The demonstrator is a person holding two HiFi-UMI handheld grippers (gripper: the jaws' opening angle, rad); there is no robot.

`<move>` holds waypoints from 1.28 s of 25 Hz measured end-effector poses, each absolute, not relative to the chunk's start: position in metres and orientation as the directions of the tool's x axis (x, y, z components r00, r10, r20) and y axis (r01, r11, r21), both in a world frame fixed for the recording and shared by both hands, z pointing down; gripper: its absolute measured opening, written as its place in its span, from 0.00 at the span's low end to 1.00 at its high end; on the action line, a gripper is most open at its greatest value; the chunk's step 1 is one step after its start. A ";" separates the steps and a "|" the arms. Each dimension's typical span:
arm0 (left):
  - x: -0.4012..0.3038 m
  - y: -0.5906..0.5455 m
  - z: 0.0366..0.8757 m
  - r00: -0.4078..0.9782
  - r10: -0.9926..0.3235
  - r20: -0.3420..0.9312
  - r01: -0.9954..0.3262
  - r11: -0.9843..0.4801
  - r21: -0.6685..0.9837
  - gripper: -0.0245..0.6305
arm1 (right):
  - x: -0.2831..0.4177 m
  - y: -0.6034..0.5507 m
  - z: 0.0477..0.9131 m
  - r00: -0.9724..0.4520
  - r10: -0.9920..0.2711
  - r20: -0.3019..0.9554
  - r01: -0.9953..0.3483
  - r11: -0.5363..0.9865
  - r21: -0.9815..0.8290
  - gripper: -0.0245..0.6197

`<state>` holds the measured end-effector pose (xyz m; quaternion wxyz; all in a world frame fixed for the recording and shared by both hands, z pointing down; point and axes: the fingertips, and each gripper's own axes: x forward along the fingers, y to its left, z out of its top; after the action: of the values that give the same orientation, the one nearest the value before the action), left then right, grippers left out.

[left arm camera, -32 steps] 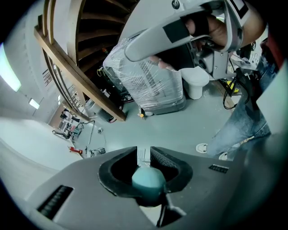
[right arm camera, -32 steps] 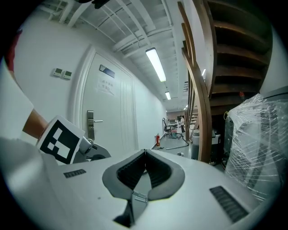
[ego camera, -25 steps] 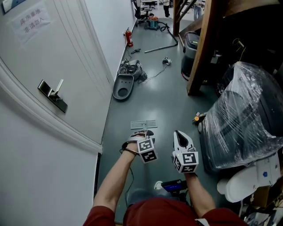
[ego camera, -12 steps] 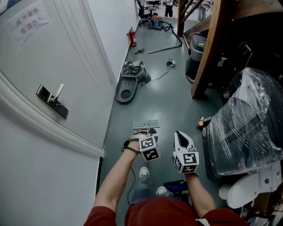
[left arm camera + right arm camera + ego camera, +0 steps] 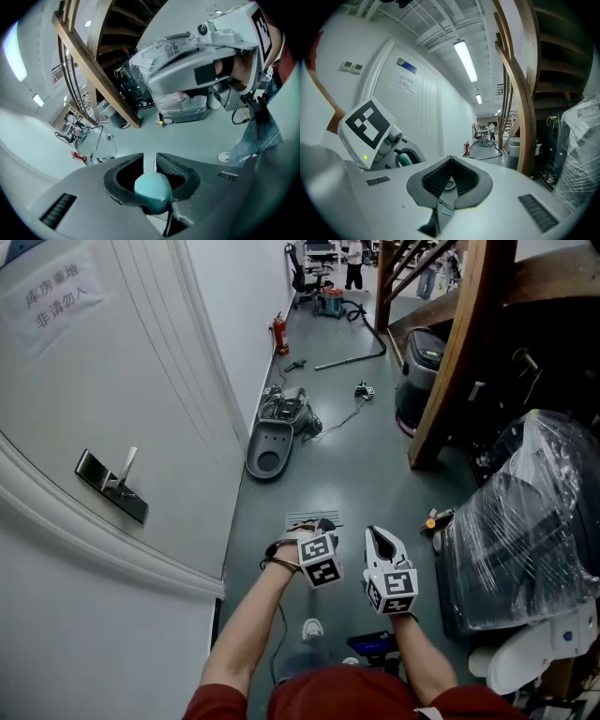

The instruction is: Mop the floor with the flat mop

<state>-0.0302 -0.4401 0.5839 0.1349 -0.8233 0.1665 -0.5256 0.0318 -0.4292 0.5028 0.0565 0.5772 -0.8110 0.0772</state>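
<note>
Mopping stroke judged under way: left gripper (image 5: pixel 150 161) jaws pinch the flat mop's teal handle end (image 5: pixel 153 188); mop head (image 5: pixel 302 518) lies on the floor (image 5: pixel 366 456) ahead. Right gripper (image 5: pixel 450 164) jaws pressed together, empty. Next: push head forward.

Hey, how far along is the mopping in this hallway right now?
Done: hard to tell. The grey floor shows no wet streaks or clearly mopped strip.
In hand: the left hand-held gripper is shut on the teal mop handle, and the flat mop head lies on the floor just ahead. The right hand-held gripper is shut on nothing.
Left: probably most of the floor ahead.
</note>
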 end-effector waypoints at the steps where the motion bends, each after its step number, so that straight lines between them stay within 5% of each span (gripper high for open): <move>1: -0.033 -0.447 0.582 0.399 -0.415 0.818 -0.133 -0.909 -0.396 0.17 | 0.027 -0.436 0.502 -0.324 -0.928 0.181 -0.946 0.319 -0.058 0.07; 14: -0.067 -0.514 0.559 0.424 -0.378 0.823 -0.128 -0.925 -0.359 0.18 | -0.014 -0.500 0.488 -0.287 -0.944 0.161 -0.958 0.282 -0.050 0.06; 32: -0.030 -0.530 0.557 0.393 -0.368 0.843 -0.112 -0.929 -0.354 0.18 | 0.020 -0.521 0.492 -0.306 -0.937 0.168 -0.952 0.301 -0.059 0.06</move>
<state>-0.0304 -0.5302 0.5574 0.1207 -0.8259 0.1452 -0.5313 0.0196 -0.5211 0.4925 0.0508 0.5867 -0.8049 0.0734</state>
